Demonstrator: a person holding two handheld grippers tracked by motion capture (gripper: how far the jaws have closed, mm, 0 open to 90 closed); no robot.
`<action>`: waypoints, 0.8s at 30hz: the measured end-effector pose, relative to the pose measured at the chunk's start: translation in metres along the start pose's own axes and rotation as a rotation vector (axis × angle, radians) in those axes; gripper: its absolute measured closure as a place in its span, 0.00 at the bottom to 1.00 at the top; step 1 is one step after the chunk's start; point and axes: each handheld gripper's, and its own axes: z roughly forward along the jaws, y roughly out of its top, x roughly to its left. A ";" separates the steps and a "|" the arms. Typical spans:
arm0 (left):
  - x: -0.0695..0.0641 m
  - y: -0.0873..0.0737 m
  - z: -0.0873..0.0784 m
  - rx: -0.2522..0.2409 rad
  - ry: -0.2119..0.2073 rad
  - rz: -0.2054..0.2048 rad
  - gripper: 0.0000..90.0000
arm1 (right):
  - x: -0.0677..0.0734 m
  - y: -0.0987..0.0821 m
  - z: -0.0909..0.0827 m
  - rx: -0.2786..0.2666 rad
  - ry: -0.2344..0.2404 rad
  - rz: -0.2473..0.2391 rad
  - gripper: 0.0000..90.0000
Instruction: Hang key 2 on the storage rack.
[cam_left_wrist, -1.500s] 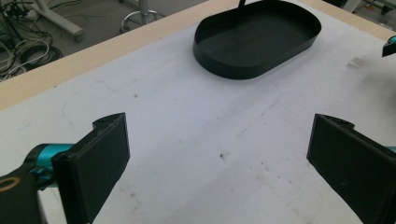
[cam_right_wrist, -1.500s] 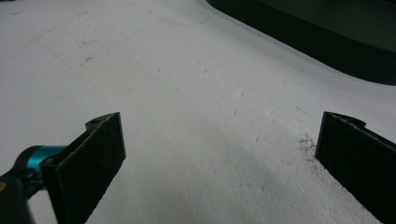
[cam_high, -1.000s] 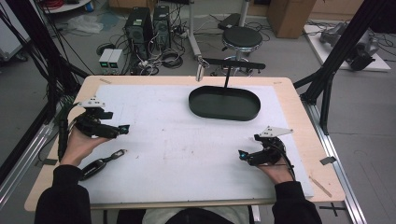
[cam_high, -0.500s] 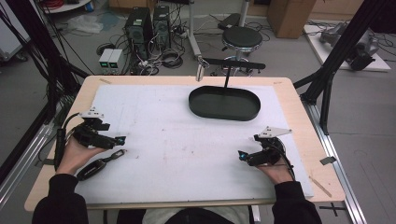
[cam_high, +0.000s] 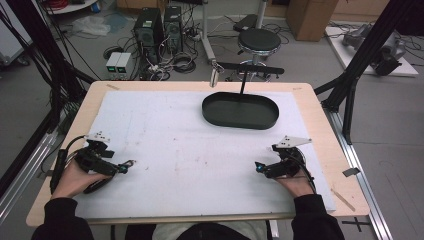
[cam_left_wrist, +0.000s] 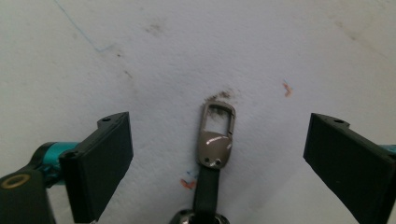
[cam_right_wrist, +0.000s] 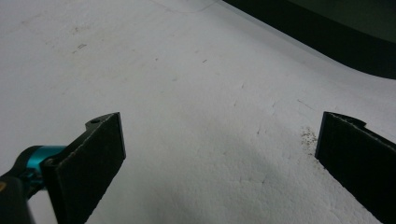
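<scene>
The key fob (cam_left_wrist: 215, 140) lies flat on the tabletop (cam_high: 200, 150) at lower left, ungrasped, between the wide-open, just-narrowing left tongs (cam_left_wrist: 217, 158). Right tongs (cam_right_wrist: 219, 154) gape empty; grasping and any carry to the tray (cam_high: 240, 111) remain.

Lab, computer towers (cam_high: 159, 25) on floor, cable tangles (cam_high: 172, 62), aluminium framing (cam_high: 350, 90)

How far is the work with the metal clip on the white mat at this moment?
Nothing looks finished yet: the metal clip with its black strap lies flat on the white mat. In hand: the left hand-held gripper has its jaws on either side of the clip, just been closing, not touching it. Left: gripping and lifting it, perhaps toward the dark oval tray. The right hand-held gripper waits open.
</scene>
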 end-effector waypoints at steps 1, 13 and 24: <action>-0.001 -0.002 -0.001 0.016 -0.015 0.004 0.17 | 0.000 0.000 0.000 0.000 -0.001 -0.002 0.01; -0.002 -0.013 -0.001 0.112 0.027 0.014 0.44 | 0.000 -0.001 0.000 0.004 0.003 -0.005 0.01; -0.009 -0.009 0.000 0.136 0.125 0.040 0.92 | -0.001 -0.002 -0.003 -0.001 -0.002 -0.003 0.01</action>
